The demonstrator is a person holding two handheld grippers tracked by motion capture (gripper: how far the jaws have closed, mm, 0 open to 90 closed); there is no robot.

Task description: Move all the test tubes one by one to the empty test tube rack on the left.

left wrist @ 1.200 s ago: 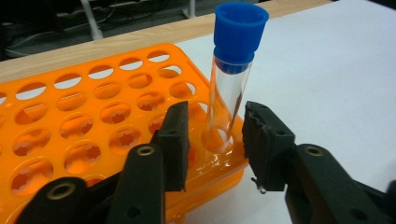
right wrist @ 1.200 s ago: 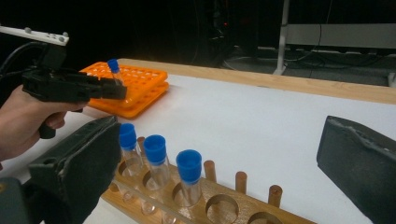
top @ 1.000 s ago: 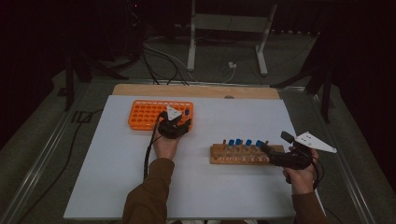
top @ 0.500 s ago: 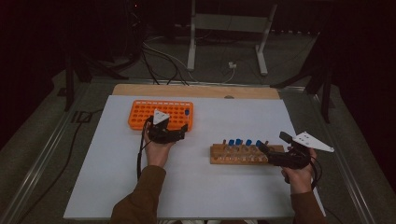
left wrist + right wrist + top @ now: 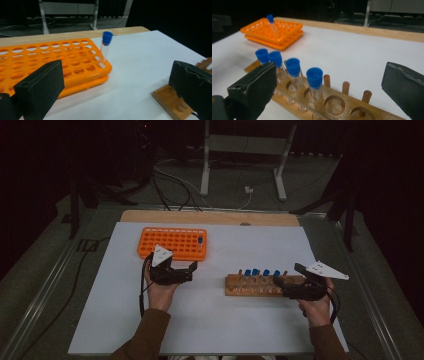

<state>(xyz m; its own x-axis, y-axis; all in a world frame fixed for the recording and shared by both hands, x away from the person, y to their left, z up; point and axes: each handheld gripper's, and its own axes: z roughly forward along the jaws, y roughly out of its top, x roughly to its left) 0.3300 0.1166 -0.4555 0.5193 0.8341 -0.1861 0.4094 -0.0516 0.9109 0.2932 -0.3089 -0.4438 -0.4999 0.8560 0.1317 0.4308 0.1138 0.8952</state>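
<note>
The left hand-held gripper [image 5: 192, 267], jaws just spread and empty, could knock the leaning tube [image 5: 105, 48] from the orange rack [image 5: 53, 63] if swung carelessly.

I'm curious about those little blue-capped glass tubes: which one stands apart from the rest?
The blue-capped glass tube standing alone in a corner hole of the orange plastic rack, leaning slightly. The other four tubes stand side by side in the wooden rack.
</note>
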